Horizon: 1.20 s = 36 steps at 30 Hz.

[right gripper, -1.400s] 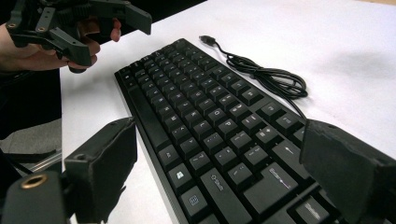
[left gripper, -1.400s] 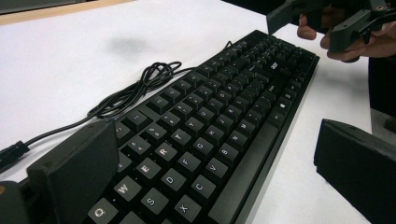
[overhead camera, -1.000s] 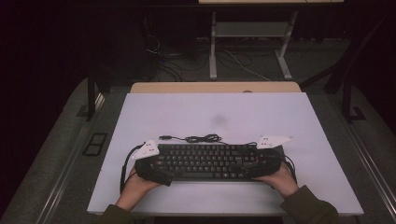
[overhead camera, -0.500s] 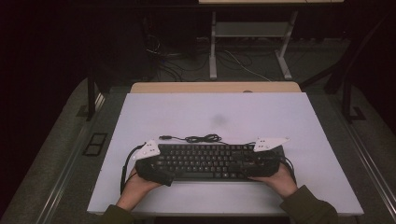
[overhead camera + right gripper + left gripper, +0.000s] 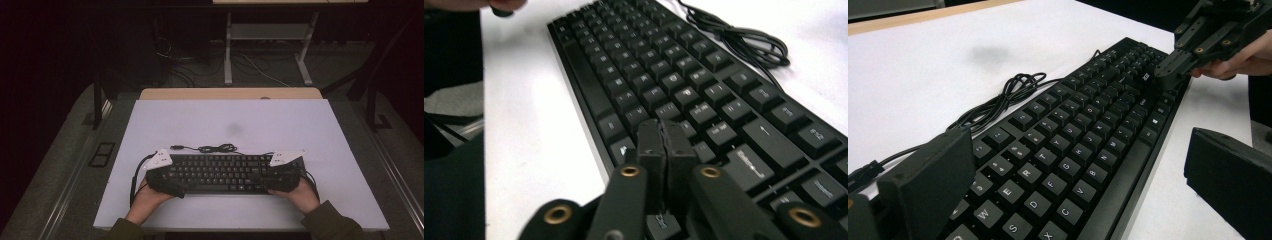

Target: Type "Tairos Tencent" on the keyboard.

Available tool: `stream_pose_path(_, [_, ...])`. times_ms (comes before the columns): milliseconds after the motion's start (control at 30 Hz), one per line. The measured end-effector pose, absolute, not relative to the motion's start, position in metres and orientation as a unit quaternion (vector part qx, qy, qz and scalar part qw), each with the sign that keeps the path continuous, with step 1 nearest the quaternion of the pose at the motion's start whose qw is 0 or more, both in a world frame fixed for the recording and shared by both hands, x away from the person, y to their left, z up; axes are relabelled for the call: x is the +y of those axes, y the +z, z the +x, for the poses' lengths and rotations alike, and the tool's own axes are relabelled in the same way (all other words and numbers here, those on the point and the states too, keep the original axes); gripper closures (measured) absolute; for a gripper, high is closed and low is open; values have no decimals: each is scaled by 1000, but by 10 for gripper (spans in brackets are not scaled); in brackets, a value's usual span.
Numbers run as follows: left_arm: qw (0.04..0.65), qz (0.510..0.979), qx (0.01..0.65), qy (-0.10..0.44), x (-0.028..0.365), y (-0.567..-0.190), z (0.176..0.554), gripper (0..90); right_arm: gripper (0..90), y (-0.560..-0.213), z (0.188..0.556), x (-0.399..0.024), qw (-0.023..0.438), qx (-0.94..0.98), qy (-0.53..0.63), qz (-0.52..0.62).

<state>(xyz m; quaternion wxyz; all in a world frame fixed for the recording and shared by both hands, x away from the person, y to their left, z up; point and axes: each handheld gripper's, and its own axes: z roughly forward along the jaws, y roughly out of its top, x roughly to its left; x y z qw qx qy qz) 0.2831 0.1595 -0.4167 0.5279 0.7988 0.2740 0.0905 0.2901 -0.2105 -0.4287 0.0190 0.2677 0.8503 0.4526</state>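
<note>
A black keyboard point(image 5: 227, 173) lies lengthwise near the table's point(image 5: 320, 135) front edge, its cable point(image 5: 215, 148) coiled on the white top just behind it. A person holds a gripper at each end. The left gripper point(image 5: 1073, 185) stands spread wide, one jaw behind the keyboard's left end and the other in front of it, neither pressing on it yet. The right gripper point(image 5: 666, 145) has just been closing; its jaws now meet with nothing between them, tips resting over the keys at the keyboard's right end. The step in hand seems to be taking hold of the keyboard at both ends, perhaps to lift or shift it. Next, the left jaws likely need to close across the keyboard's depth, while the right gripper probably must reopen and straddle its end, keeping clear of the cable.
</note>
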Motion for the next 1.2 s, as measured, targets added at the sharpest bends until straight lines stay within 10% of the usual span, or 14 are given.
stream_pose_path(1200, [525, 797, 283, 89, 150, -414, 293, 0, 892, -440, 293, -211, 32, 866, 408, 286])
